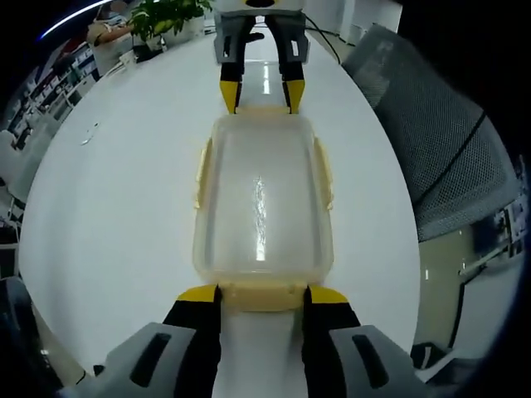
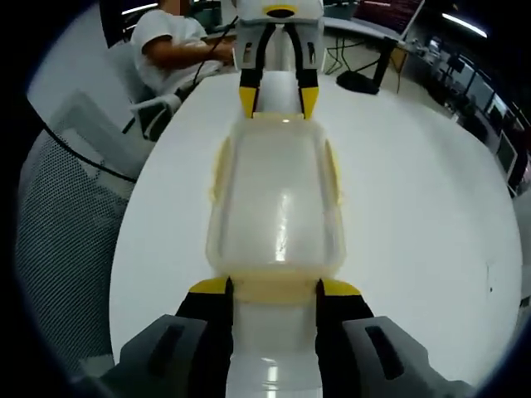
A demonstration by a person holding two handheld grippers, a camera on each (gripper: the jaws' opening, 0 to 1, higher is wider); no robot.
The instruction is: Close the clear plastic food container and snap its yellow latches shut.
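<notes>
Container [image 1: 262, 207] lidded on table [image 1: 116, 207]; end latches half hidden by both grippers' jaws

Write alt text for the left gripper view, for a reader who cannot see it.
A clear plastic food container with its lid on and yellow latches sits on a white table, lengthwise between two yellow-tipped tongs. The left gripper's tongs flank the near end latch, and the right gripper's tongs meet the far end. A mesh office chair stands beside the table.

Left gripper [image 1: 262, 296] and right gripper [image 2: 274, 288] face each other, level and in line. Jaws of both spread apart, yellow fingertips [image 1: 197, 293] pointing at the opposite gripper.
</notes>
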